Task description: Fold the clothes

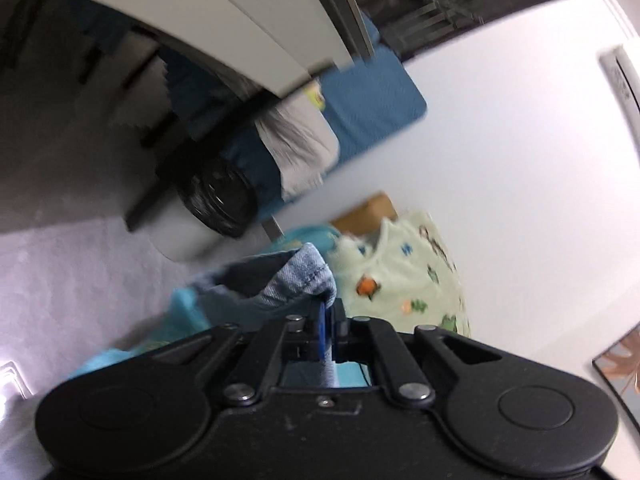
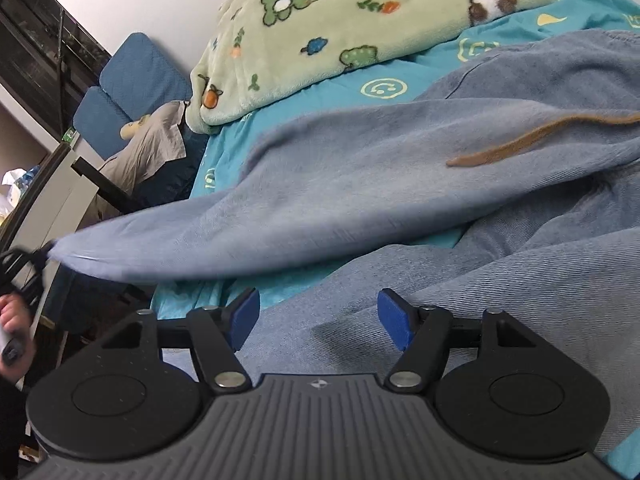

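Light blue denim jeans [image 2: 400,184] lie across a turquoise bed sheet [image 2: 320,92]. One leg is stretched out to the left and lifted at its end [image 2: 80,252]. My left gripper [image 1: 328,320] is shut on the hem of that denim leg [image 1: 296,276] and holds it up; it also shows far left in the right wrist view [image 2: 24,272]. My right gripper [image 2: 318,316] is open and empty, hovering just above the other leg [image 2: 480,280]. A brown strip [image 2: 520,144] lies on the jeans.
A pale green fleece blanket [image 2: 340,20] with cartoon prints is bunched at the head of the bed. Blue cushions [image 2: 132,80] and a grey garment [image 2: 148,148] lie beyond it. A white bin with a black liner [image 1: 208,208] stands on the floor.
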Demonstrator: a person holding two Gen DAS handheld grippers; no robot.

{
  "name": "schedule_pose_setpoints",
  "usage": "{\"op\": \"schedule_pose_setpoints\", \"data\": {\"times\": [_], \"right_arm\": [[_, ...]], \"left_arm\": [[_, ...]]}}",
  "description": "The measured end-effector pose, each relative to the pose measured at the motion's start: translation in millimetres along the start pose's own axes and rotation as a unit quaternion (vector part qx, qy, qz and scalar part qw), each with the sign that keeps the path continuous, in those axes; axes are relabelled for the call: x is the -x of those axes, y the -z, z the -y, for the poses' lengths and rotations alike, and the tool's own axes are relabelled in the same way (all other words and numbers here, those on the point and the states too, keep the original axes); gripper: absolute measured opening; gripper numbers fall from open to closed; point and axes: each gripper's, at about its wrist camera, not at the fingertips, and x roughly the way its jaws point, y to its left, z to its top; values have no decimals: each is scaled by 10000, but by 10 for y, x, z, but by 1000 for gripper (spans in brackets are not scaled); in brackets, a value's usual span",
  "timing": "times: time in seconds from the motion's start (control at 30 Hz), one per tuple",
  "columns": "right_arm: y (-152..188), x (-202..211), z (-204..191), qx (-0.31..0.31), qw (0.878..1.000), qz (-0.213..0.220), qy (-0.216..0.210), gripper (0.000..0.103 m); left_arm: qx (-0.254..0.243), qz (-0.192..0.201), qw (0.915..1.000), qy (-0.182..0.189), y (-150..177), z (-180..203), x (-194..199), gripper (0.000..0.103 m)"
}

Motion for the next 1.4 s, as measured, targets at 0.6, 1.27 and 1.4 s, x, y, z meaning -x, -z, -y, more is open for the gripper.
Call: {"op": "schedule_pose_setpoints", "data": {"times": [0.6,1.27,1.4], "right_arm": [[-88,198,57,169,9990,374,169,69],[-338,992,597,-902,9792,1584,888,73],[-435,1258,888,-1498,9660,1813,1074,73]], "left_arm": [[596,-1257,9787,-1509,320,-835,68,42],[2514,-2469,9164,-1898,168,-2174,1050,69],[2714,-2716,9049,-1836,262,-2417,1038,69]]}}
